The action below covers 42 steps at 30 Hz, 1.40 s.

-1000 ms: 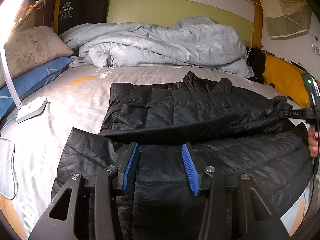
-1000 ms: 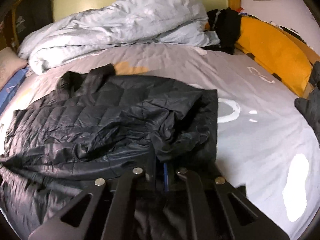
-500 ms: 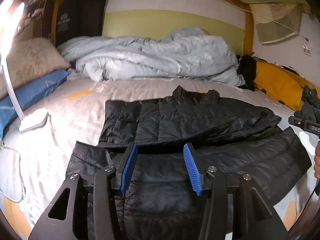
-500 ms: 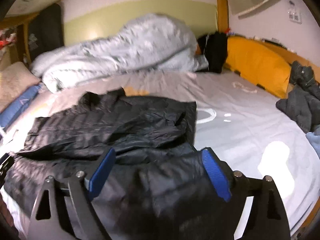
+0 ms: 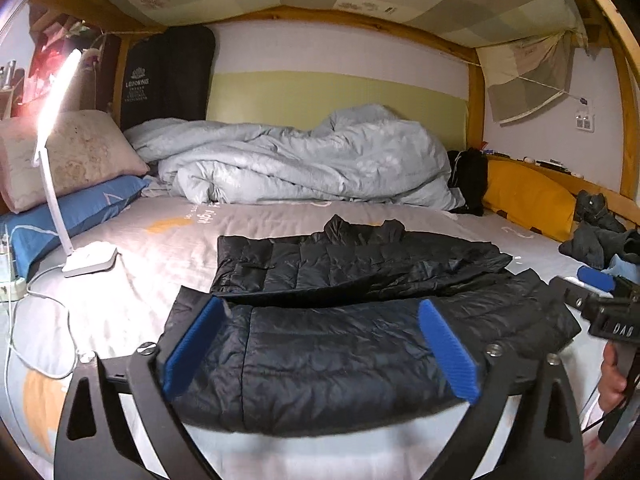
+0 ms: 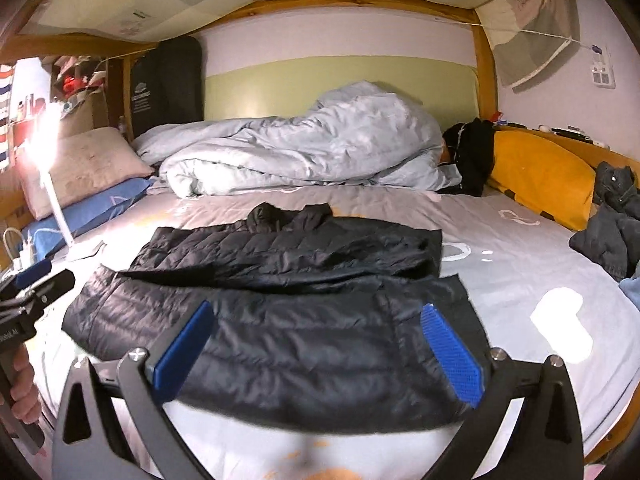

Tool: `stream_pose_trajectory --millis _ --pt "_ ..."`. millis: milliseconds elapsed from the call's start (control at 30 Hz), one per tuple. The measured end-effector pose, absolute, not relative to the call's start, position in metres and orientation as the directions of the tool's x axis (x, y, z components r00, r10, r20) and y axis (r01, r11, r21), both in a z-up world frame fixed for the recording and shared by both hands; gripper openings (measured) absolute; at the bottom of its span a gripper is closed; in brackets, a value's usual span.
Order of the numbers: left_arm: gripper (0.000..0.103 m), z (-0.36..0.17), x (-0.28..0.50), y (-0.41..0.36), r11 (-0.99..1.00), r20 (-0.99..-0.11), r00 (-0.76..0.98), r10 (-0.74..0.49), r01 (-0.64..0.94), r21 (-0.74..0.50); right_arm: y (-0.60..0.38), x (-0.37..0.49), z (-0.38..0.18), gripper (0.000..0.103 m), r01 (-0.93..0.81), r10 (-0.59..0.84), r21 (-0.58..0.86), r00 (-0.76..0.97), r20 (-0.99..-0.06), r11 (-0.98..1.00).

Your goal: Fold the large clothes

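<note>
Black puffer jacket (image 5: 344, 320) lies partly folded on the bed (image 5: 168, 248), both left gripper (image 5: 320, 344) and right gripper (image 6: 316, 348) jaws wide apart, holding nothing.

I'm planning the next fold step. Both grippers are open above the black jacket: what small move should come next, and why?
Probably lower both grippers onto the near hem of the black jacket and pinch it. The left gripper and right gripper are open, holding nothing, and the near half lies flat, unfolded.
</note>
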<state>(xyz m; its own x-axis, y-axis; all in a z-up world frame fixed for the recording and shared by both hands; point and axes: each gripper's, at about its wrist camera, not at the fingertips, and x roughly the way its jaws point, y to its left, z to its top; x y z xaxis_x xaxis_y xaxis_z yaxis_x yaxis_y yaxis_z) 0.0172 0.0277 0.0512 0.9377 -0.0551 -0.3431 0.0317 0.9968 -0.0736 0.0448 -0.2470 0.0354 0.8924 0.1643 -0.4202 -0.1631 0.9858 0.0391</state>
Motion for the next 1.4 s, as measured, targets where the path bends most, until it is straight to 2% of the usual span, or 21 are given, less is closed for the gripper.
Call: stream_pose_trajectory --millis 133,400,500,600,767,967,1133,1333,1400 --pt "0.103 0.046 0.007 0.023 0.997 -0.331 0.941 -0.067 0.049 -0.063 -0.239 0.033 0.027 0.103 -0.179 0.172 0.024 0.889 -0.425 0.984" --pt "0.103 0.027 0.014 0.002 0.994 -0.409 0.908 -0.089 0.11 0.028 -0.228 0.027 0.005 0.103 -0.221 0.17 -0.053 0.863 -0.476 0.974" --pt "0.103 0.014 0.022 -0.012 0.979 -0.464 0.886 -0.02 0.113 0.173 -0.211 0.031 -0.013 0.103 -0.256 0.119 -0.195 0.84 -0.529 0.947" --pt "0.103 0.001 0.029 -0.018 0.967 -0.521 0.853 -0.034 0.159 0.198 -0.194 0.032 -0.032 0.103 -0.253 0.044 -0.334 0.851 -0.524 0.908" --pt "0.103 -0.027 0.04 -0.033 0.94 -0.599 0.8 -0.03 0.227 0.255 -0.183 0.04 -0.056 0.103 -0.272 -0.002 -0.4 0.824 -0.567 0.875" --pt "0.103 -0.049 0.066 -0.03 0.952 -0.631 0.771 0.081 0.128 0.278 -0.186 0.057 -0.072 0.103 -0.215 -0.084 -0.442 0.821 -0.564 0.871" --pt "0.103 -0.063 0.073 -0.023 0.938 -0.63 0.762 0.148 0.094 0.333 -0.196 0.065 -0.071 0.103 -0.179 -0.1 -0.412 0.815 -0.571 0.894" --pt "0.103 -0.062 0.078 -0.006 0.945 -0.615 0.763 0.199 0.016 0.326 -0.207 0.072 -0.07 0.103 -0.127 -0.143 -0.407 0.81 -0.569 0.905" --pt "0.103 -0.061 0.081 0.006 0.956 -0.617 0.757 0.214 -0.033 0.291 -0.215 0.075 -0.07 0.103 -0.089 -0.172 -0.404 0.806 -0.566 0.91"
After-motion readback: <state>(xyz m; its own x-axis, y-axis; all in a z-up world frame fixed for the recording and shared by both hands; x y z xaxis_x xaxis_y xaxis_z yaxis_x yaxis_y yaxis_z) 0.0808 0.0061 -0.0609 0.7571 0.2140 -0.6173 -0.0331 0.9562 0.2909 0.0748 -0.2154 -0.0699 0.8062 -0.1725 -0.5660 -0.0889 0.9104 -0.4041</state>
